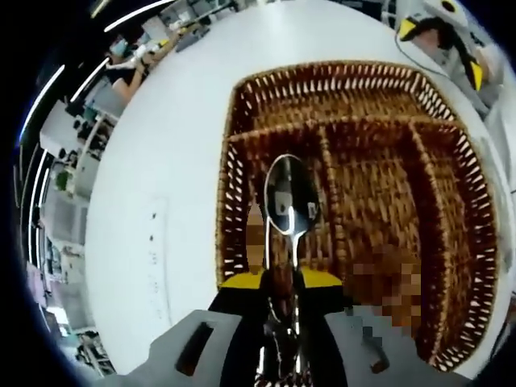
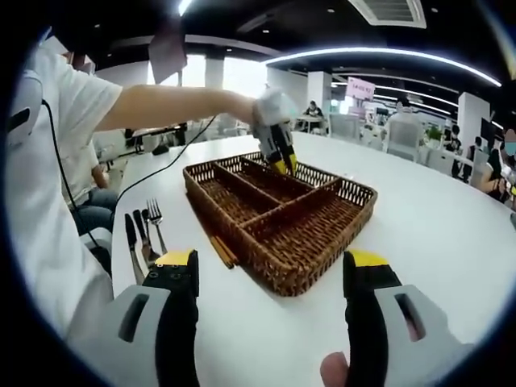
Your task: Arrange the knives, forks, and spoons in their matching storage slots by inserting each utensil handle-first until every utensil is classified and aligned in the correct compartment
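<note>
Steel spoon (image 1: 291, 204) pinched in our left gripper (image 1: 280, 294), bowl forward, over wicker tray (image 1: 451, 266) compartment. Our right gripper (image 2: 270, 278) spread wide, holding nothing, near tray. We see fork (image 2: 156, 219) and knives (image 2: 132, 240) on white table (image 2: 435, 234) beside tray.

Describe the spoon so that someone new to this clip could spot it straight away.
Start at the white round table and find the brown wicker tray with its divided compartments. Over the tray's far end the left gripper is shut on a shiny metal spoon, bowl pointing away from the jaws. The other cutlery, a fork among it, lies flat on the table beside the tray.
</note>
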Motion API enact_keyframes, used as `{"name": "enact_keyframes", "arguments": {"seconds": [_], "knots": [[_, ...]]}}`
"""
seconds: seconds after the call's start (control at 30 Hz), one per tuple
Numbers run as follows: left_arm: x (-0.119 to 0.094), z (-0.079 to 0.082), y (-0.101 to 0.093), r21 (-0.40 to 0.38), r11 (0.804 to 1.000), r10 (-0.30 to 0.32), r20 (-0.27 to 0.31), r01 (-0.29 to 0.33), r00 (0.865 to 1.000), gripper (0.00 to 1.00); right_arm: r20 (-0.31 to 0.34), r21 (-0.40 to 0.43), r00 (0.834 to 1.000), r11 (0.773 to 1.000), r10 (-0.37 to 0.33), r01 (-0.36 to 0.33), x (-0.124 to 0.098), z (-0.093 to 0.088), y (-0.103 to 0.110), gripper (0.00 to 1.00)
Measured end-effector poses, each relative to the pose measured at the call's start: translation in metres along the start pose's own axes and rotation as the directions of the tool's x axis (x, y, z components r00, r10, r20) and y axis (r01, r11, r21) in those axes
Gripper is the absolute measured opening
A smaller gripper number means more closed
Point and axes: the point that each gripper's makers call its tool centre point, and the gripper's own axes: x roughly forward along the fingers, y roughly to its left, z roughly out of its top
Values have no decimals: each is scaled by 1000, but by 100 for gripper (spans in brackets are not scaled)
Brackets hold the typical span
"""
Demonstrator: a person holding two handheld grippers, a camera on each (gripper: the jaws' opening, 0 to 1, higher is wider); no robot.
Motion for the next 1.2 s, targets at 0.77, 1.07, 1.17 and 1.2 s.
{"name": "enact_keyframes", "arguments": {"seconds": [0.77, 1.07, 1.17, 1.2], "knots": [[-112, -10, -29, -498, 834, 436, 334, -237, 836, 25, 4, -61, 998, 996, 70, -70, 16, 26, 26, 76], [-139, -28, -85, -627, 751, 545, 410, -207, 731, 31, 10, -79, 995, 992, 97, -96, 23, 31, 42, 76], [-146, -35, -100, -647, 735, 566, 419, -203, 711, 32, 2, -91, 994, 990, 110, -109, 26, 31, 47, 77], [-146, -35, -101, -650, 733, 568, 419, -203, 708, 32, 2, -91, 994, 990, 111, -110, 26, 32, 48, 77]]}}
